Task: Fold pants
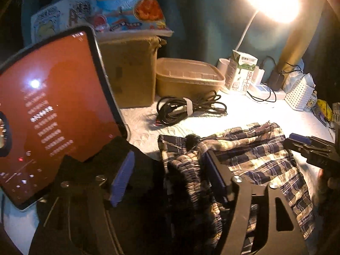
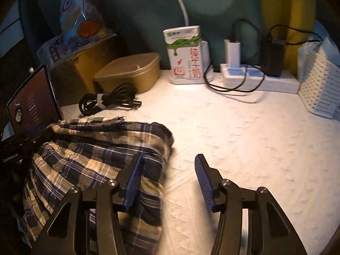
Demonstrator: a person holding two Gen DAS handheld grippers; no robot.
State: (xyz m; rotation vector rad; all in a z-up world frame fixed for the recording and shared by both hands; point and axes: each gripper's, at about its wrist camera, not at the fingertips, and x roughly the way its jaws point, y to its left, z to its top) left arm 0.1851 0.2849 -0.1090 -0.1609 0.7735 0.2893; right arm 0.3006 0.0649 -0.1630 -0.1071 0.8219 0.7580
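Observation:
Plaid pants [image 1: 255, 157] in navy, tan and cream lie bunched on a white textured cover [image 2: 244, 138]. In the left wrist view my left gripper [image 1: 170, 176] stands open over the gathered elastic waistband [image 1: 187, 170]. The waistband sits between the blue pads [image 1: 123, 178] without being pressed. In the right wrist view my right gripper [image 2: 169, 180] is open at the right edge of the pants [image 2: 89, 148]. One of its pads [image 2: 133, 182] is over the cloth and the other over bare cover. Each view shows the other gripper's tip at the frame edge: right [image 1: 308, 146], left [image 2: 25, 144].
A lit tablet [image 1: 53, 110] stands propped at the left, close to my left gripper. Behind the pants lie a coiled black cable [image 1: 187, 108], a tan lidded container [image 1: 189, 78] and a cardboard box [image 1: 131, 70]. A milk carton [image 2: 184, 53], power strip [image 2: 255, 78] and white basket [image 2: 320, 89] line the back.

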